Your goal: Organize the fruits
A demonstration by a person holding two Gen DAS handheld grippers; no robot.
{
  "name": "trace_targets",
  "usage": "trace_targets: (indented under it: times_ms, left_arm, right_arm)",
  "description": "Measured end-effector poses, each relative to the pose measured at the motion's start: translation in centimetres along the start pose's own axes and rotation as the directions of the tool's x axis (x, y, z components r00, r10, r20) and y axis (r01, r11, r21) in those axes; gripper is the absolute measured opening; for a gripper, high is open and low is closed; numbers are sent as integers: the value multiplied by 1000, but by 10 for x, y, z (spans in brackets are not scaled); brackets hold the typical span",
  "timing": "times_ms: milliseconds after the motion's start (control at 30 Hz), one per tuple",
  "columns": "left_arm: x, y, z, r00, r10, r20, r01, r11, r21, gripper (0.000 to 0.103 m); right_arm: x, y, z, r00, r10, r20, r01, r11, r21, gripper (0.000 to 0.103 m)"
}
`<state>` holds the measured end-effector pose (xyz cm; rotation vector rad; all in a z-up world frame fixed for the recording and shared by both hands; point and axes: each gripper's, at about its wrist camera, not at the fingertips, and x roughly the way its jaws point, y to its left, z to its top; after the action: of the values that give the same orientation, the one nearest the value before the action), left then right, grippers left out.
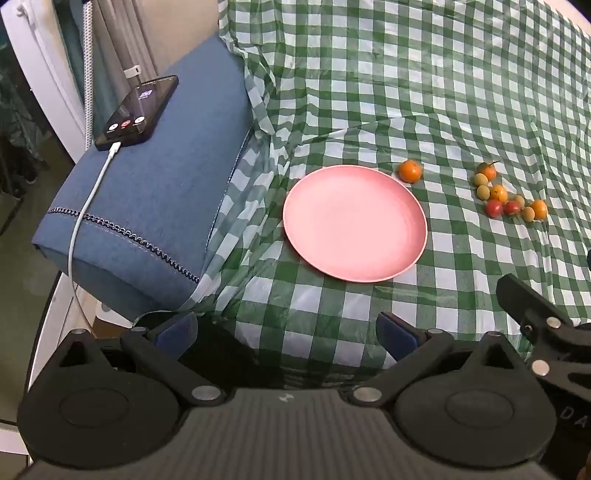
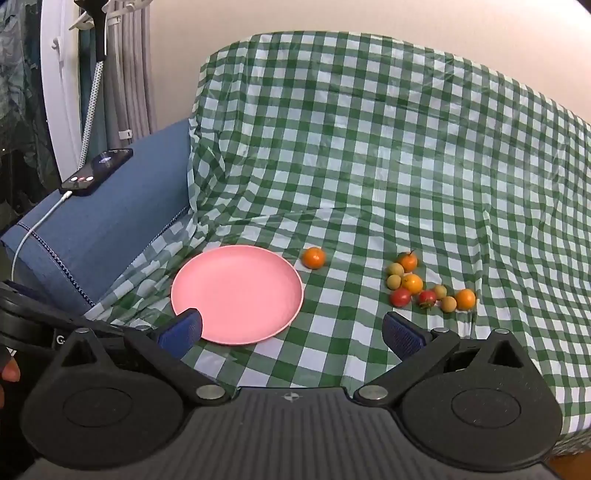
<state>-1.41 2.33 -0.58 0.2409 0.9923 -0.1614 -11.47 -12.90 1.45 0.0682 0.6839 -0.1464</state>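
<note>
Fruits all lie loose on the checked cloth — nothing sorted yet. Nearest, the left gripper [image 1: 286,332] and right gripper [image 2: 291,330] hang spread and empty. Beyond, the pink plate [image 2: 184,295] is bare; one orange [image 2: 314,257] sits just beside it, the mixed cluster [image 2: 428,286] further right.

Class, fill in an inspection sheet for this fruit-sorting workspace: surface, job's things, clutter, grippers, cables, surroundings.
Surface: wrinkled green-and-white checked plastic cloth.
Job's things: round pink plate, nothing on it; lone orange fruit just beyond its rim; cluster of small orange, red and yellow-green fruits to its right.
Clutter: black smartphone, screen lit, on blue cushioned armrest.
Grippers: left gripper and right gripper open, holding nothing.
Cables: white charging cable plugged into phone.
Surroundings: grey curtain, plain wall.
</note>
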Motion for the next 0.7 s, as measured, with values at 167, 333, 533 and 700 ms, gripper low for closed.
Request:
trace_targets:
  times_ms: [167, 333, 533, 700]
  left_arm:
    - [2, 0, 1, 1000, 3, 0, -3, 1000, 16, 103]
    - [3, 2, 0, 1000, 2, 0, -2, 1000, 21, 103]
    - [0, 5, -3, 1000, 7, 9, -7, 1000, 26, 103]
    - [-3, 5, -4, 1000, 13, 12, -14, 999, 31, 103]
  right_arm:
    - [3, -1, -1, 1000, -3, -8, 3, 1000, 6, 103]
    - [4, 0, -2, 1000, 1, -13, -1, 1000, 13, 102]
    - [2, -2, -4, 1000, -9, 13, 9, 1000, 8, 103]
    - [-1, -2, -1, 1000, -15, 20, 15, 1000, -3, 102]
